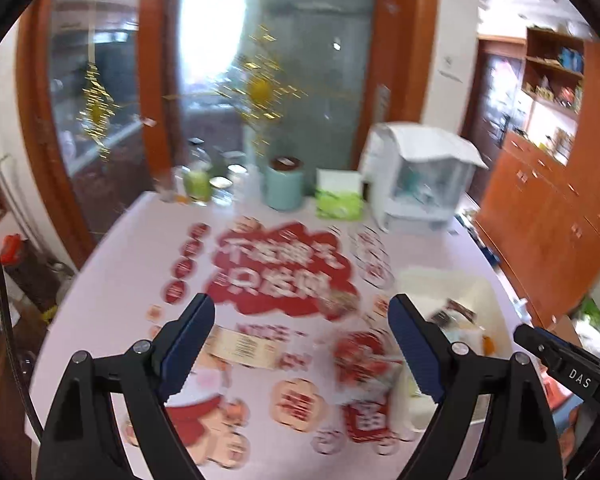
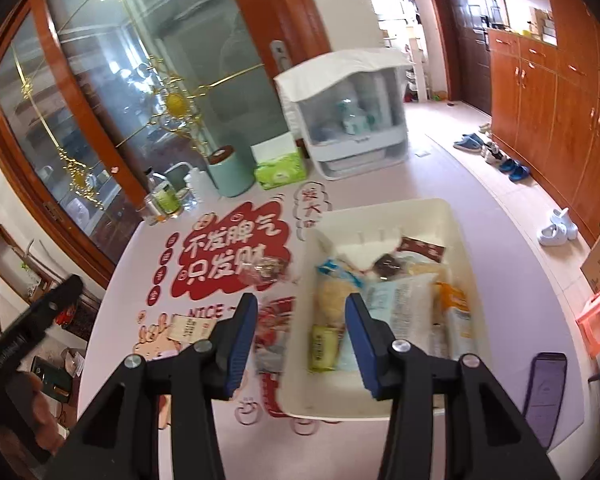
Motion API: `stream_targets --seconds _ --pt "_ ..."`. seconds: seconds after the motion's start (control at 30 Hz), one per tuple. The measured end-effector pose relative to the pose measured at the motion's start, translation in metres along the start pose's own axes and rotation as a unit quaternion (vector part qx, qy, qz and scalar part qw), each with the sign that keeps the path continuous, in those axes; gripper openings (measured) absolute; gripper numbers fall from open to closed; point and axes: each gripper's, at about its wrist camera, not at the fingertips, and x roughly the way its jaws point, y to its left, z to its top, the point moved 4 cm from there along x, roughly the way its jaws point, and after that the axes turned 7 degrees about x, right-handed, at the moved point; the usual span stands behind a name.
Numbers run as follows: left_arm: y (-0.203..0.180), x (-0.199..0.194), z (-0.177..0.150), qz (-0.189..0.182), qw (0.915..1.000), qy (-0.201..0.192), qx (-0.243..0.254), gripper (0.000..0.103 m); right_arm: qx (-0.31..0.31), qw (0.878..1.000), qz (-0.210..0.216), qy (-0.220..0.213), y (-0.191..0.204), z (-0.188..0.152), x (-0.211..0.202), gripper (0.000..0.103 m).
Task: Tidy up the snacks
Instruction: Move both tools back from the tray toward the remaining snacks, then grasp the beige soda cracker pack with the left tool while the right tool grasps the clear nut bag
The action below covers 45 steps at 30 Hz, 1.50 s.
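Pink table with red printed lettering (image 2: 228,256). Cream rectangular plastic bin (image 2: 458,224) holds packaged snacks (image 2: 404,300). Red snack packet (image 2: 274,320) lies just left of bin. Left gripper (image 1: 302,350) and right gripper (image 2: 302,344): jaws apart, empty.

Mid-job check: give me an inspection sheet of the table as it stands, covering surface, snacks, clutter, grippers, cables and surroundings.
Surface: pink table with red printed graphics.
Job's things: white bin holding several snack packs; three packs lie outside, left of it: clear-wrapped snack, red pack, tan pack.
Clutter: teal canister, green tissue pack, white lidded organizer, bottles, phone at the near right.
Grippers: left gripper open, empty; right gripper open, empty, above the bin's left rim.
Cables: black cable at far left.
Surroundings: glass doors, wooden cabinets, shoes on the floor.
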Motion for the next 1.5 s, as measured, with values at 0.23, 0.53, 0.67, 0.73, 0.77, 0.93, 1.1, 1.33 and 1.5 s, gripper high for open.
stream_targets --seconds 0.23,0.53,0.67,0.73,0.77,0.93,1.1,1.33,1.5 --pt "0.086 -0.018 0.015 0.012 0.9996 -0.025 -0.009 0.088 -0.021 1.0 0.005 -0.019 0.076 -0.007 -0.005 0.046" --pt "0.136 0.004 0.028 -0.026 0.9962 -0.026 0.079 0.088 -0.016 0.998 -0.022 -0.053 0.143 -0.012 0.001 0.051" --pt "0.131 0.025 0.038 -0.054 0.9892 -0.019 0.135 0.088 -0.009 0.997 -0.045 -0.054 0.161 -0.006 0.011 0.051" --pt "0.126 0.035 0.044 -0.066 0.985 -0.019 0.159 0.088 -0.007 0.997 -0.055 -0.051 0.168 0.003 0.018 0.051" --pt "0.121 0.045 0.048 -0.073 0.9809 -0.02 0.179 0.088 -0.009 0.997 -0.059 -0.05 0.17 0.007 0.022 0.052" --pt "0.089 0.105 0.033 -0.128 0.9516 0.012 0.279 0.094 -0.014 0.994 -0.095 -0.044 0.168 0.027 0.055 0.063" --pt "0.061 0.185 -0.026 -0.181 0.9023 0.099 0.378 0.094 -0.012 0.995 -0.102 0.005 0.152 0.033 0.116 0.067" --pt "0.048 0.269 -0.102 -0.21 0.8458 0.203 0.447 0.094 0.016 0.986 -0.13 0.099 0.106 0.015 0.228 0.067" --pt "0.046 0.303 -0.131 -0.227 0.8282 0.242 0.452 0.094 0.038 0.979 -0.138 0.144 0.078 0.008 0.283 0.067"
